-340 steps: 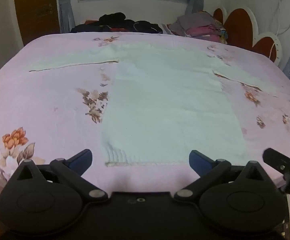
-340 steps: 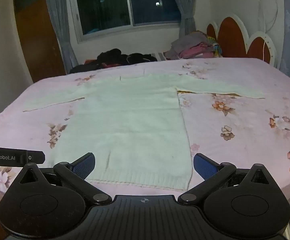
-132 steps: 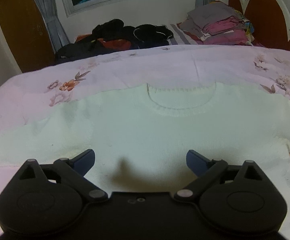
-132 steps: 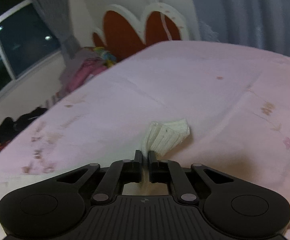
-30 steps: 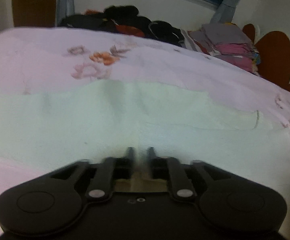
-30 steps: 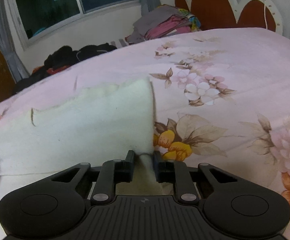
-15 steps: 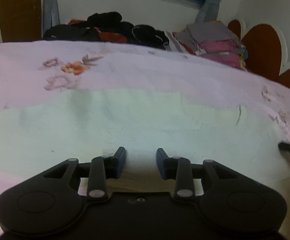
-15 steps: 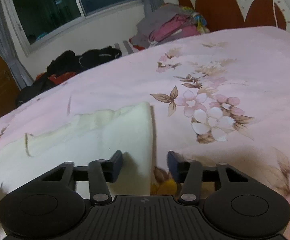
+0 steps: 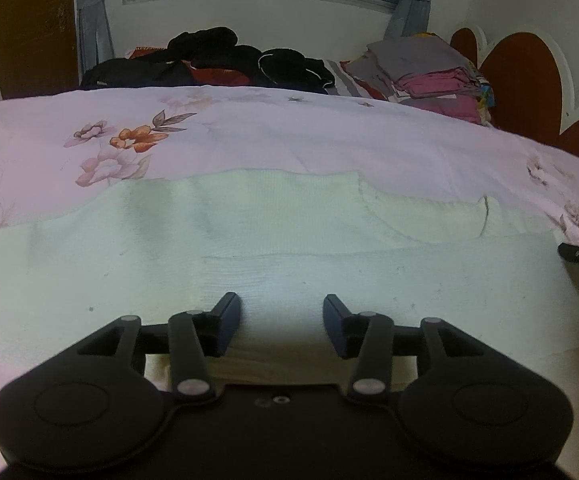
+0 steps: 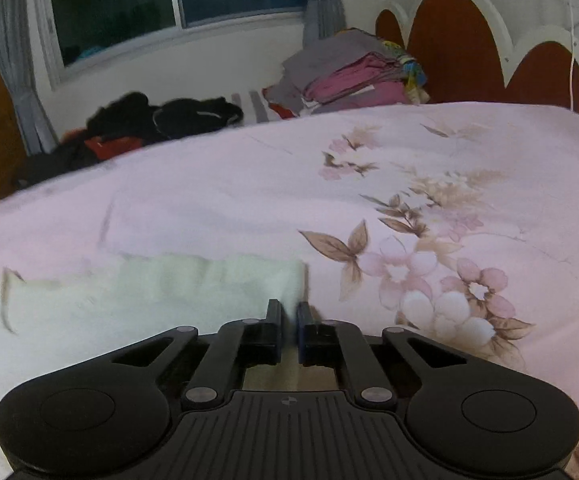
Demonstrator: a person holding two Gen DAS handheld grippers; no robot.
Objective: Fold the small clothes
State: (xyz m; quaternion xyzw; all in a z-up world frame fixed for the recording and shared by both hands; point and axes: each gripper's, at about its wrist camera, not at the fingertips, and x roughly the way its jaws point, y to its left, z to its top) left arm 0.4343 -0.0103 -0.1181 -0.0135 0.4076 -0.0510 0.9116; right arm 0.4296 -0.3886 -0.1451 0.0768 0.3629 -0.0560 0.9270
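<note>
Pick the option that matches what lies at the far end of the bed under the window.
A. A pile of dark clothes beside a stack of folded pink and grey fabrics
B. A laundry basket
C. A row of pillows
A: the dark clothes lie heaped under the window, and the folded pink and grey stack sits to their right by the headboard.

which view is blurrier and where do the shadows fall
Right wrist view: motion-smeared, the sweater edge and dark clothes soft. Left wrist view: sharper, fisheye-bowed bed, the left gripper shadowing the knit below it.
</note>
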